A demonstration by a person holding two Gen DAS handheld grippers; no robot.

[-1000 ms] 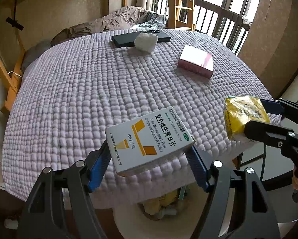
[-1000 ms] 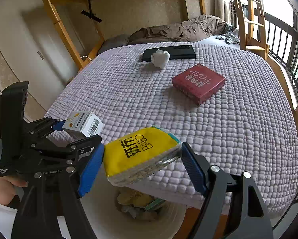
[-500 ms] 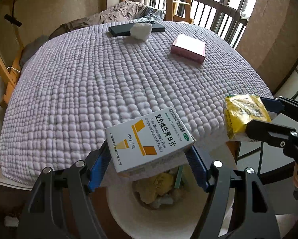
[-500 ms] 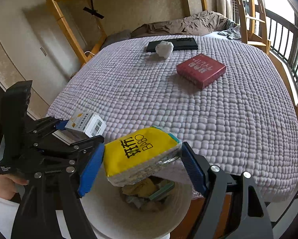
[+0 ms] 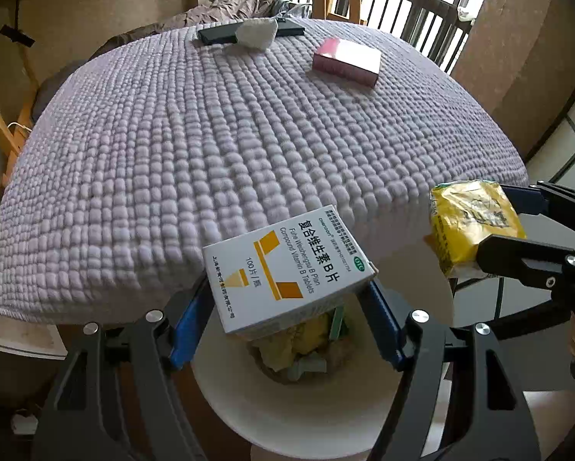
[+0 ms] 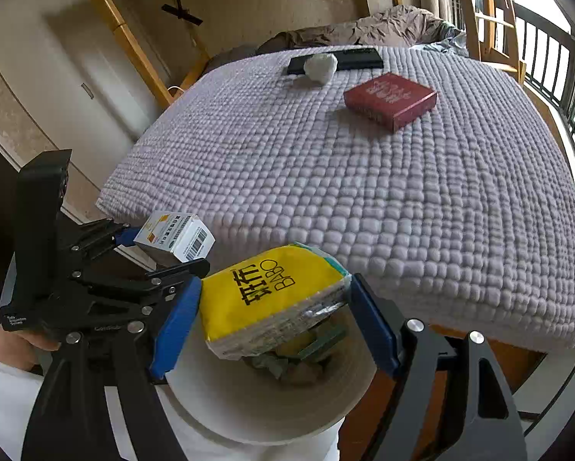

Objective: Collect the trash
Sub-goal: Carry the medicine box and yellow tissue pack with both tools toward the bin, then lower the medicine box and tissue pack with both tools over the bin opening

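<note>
Over the white bin [image 5: 287, 418], at the foot of the bed:

1. Left gripper [image 5: 287, 307], blue pads closed on a white and yellow vitamin tablet box [image 5: 287, 269], held tilted directly above the bin's mouth. In the right wrist view the same box [image 6: 176, 236] appeared at 9 o'clock of the yellow pack, barcode end showing.

2. Right gripper [image 6: 276, 322], pads clamped on a yellow tissue pack [image 6: 268, 296], held over the bin [image 6: 249, 403]. In the left wrist view this pack [image 5: 472, 226] sat at 3 o'clock of the tablet box, the two apart.

3. Bin contents: crumpled yellow and green scraps, partly hidden beneath both held items.

4. Lilac quilted bedspread [image 5: 210, 146], covering the bed. On it, toward 12 o'clock: a red box [image 6: 389, 100] lying flat; beyond it a crumpled white tissue [image 6: 320, 66] resting against a flat black item [image 6: 358, 59], too far off to identify.

5. A person's hand [image 6: 10, 345] gripped the left gripper's handle at 8 o'clock in the right wrist view.
</note>
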